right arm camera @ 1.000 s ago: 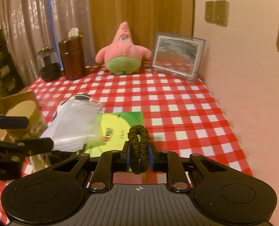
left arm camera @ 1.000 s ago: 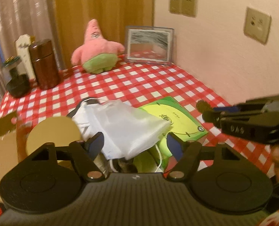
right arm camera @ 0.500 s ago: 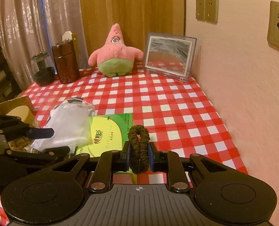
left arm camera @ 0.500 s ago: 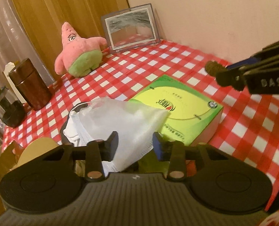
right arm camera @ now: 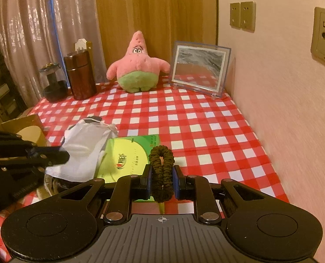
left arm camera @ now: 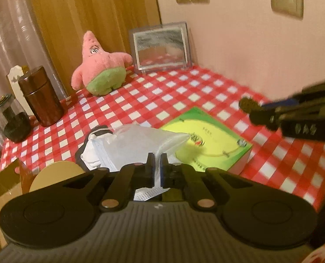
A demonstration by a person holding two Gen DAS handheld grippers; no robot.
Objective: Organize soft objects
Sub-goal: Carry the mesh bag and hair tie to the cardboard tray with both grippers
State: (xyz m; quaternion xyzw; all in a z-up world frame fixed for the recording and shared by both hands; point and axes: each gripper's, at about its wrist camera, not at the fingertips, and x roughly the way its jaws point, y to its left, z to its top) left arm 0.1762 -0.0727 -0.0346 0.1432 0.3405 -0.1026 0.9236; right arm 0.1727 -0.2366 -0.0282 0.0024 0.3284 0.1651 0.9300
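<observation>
Red/white check cloth [right arm camera: 184,114], pink plush [right arm camera: 138,65] (green shorts).

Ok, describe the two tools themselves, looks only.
Both match: matte black plastic. The left tool and right tool each have two flat fingers with blue pads, angular linkage arms with silver rivets, round discs either side and a ribbed grey base. Seen side-on, white lettering marks the right one.

Both your cameras ride just behind the gripper fingers, angled down across the checked table toward the plush [right arm camera: 138,70] at its far end. Your left view sits close over the white bag [left arm camera: 138,144], left of the plush line and tilted; your right view looks straight at it. Both share the plush [left arm camera: 101,65], green box [right arm camera: 127,157] and frame [left arm camera: 162,48].
</observation>
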